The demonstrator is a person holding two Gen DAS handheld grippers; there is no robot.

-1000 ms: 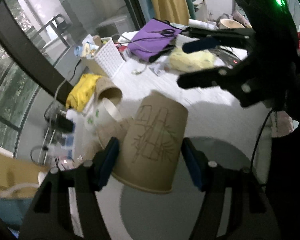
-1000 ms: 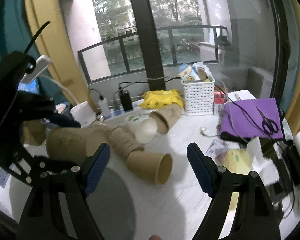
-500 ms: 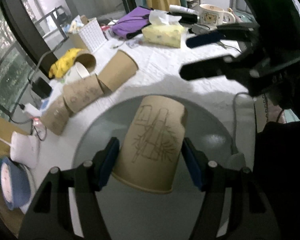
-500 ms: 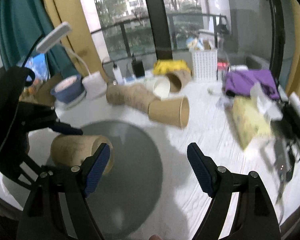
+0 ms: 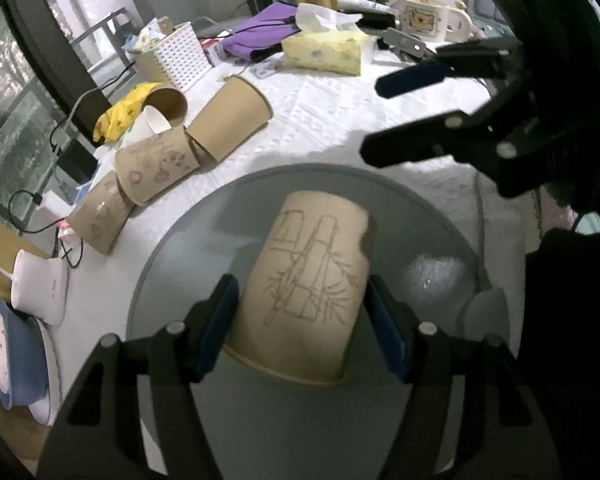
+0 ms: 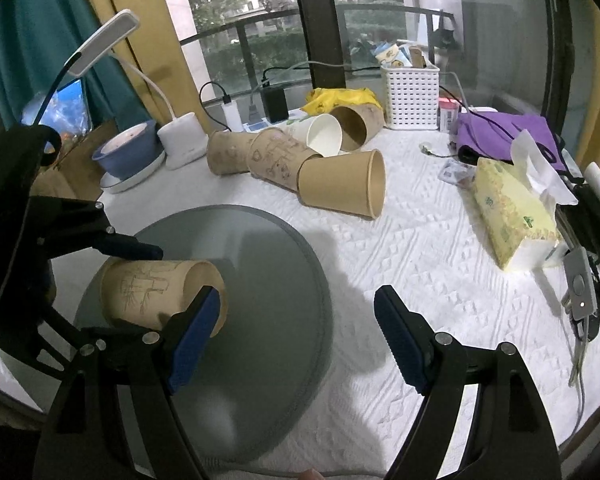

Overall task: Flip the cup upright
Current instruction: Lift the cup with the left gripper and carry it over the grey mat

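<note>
Above the grey mat [image 5: 420, 216], the left tongs [image 5: 300, 316], clenched on the cup [image 5: 308, 296], had carried it from the pile, still sideways; right tongs [image 6: 296, 336] stayed released.

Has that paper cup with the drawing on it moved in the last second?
Yes. The sketched cup, held in the left gripper, went from beside the cup pile to over the grey round mat.

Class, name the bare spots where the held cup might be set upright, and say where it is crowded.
Free: the grey round mat, and the white cloth between mat and tissue box. Crowded: the lying cups by the white basket.
</note>
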